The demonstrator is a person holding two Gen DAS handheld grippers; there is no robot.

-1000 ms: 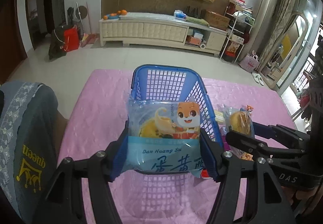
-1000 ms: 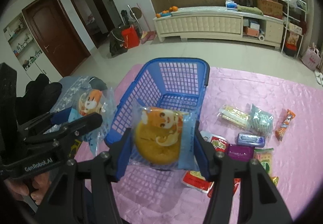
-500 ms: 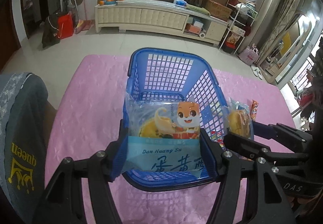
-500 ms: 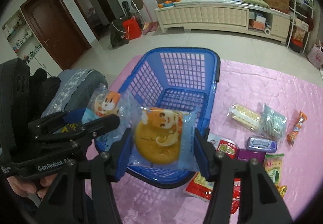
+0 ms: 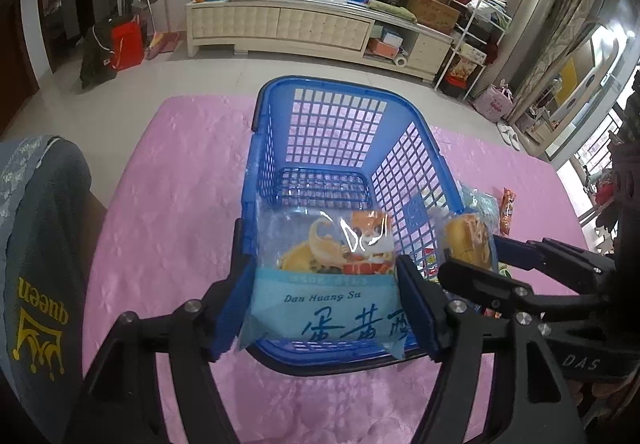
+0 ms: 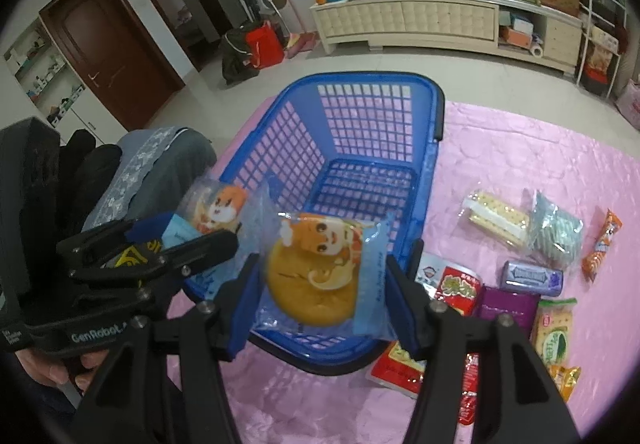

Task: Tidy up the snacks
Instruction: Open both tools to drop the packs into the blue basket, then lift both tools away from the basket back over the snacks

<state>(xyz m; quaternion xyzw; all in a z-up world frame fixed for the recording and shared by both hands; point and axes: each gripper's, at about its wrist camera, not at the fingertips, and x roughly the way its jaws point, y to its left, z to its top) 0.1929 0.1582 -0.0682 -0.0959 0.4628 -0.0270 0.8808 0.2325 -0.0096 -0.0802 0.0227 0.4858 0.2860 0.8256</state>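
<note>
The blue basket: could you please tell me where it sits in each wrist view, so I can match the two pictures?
Left wrist view: blue basket at centre, its near end behind the left tongs' pastry packet.
Right wrist view: basket at centre, slightly left, snacks lying to its right.
Shared landmark: the cream cabinet with oranges on it, along the far wall.

Both handheld tools are black plastic frames with silver screws at the joints. The left gripper [image 5: 326, 300] carries blue finger pads; so does the right gripper [image 6: 322, 304]. White "GenRobot" lettering marks one body, "DAS" the other.
</note>
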